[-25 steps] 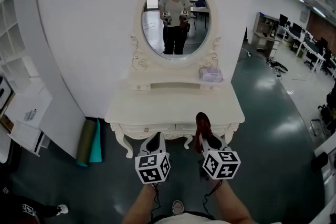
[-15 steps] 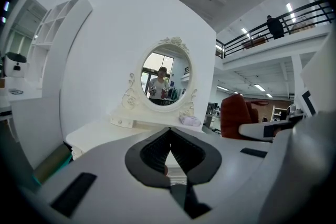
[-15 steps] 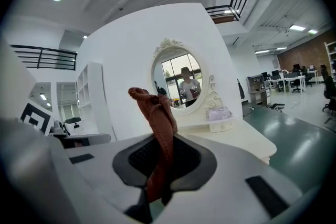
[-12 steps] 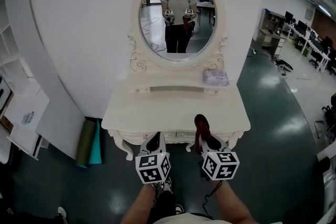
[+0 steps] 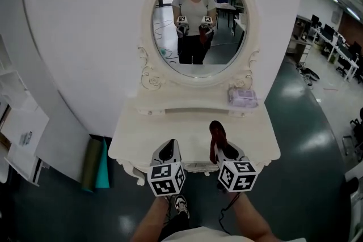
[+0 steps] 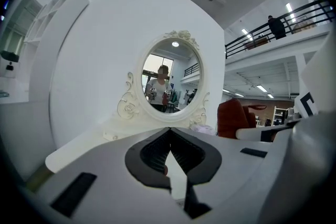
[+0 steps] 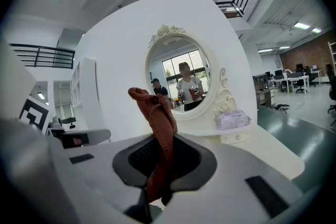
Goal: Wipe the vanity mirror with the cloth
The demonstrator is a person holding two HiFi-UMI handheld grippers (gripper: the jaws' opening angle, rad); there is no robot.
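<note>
Left hand-held gripper (image 6: 169, 139): clenched, jaw tips meeting with nothing between them, held low over the tabletop's front edge.
Right hand-held gripper (image 7: 160, 152): grasping the cloth, just beside the left one at the same height.
Cloth (image 7: 156, 113): dark red and bunched, standing up out of the right jaws; over the front of the tabletop, well apart from the mirror glass.
Tabletop (image 5: 170, 124): cream vanity top with a curved front edge.
Vanity mirror (image 5: 198, 37): oval, upright in a carved cream frame at the back of the tabletop, against the white wall; it reflects the person holding both grippers.
Packet (image 5: 243, 97): pale purple, on the raised ledge under the mirror's right side.
Rolled mats (image 5: 97, 157): green and teal, on the floor left of the vanity.
</note>
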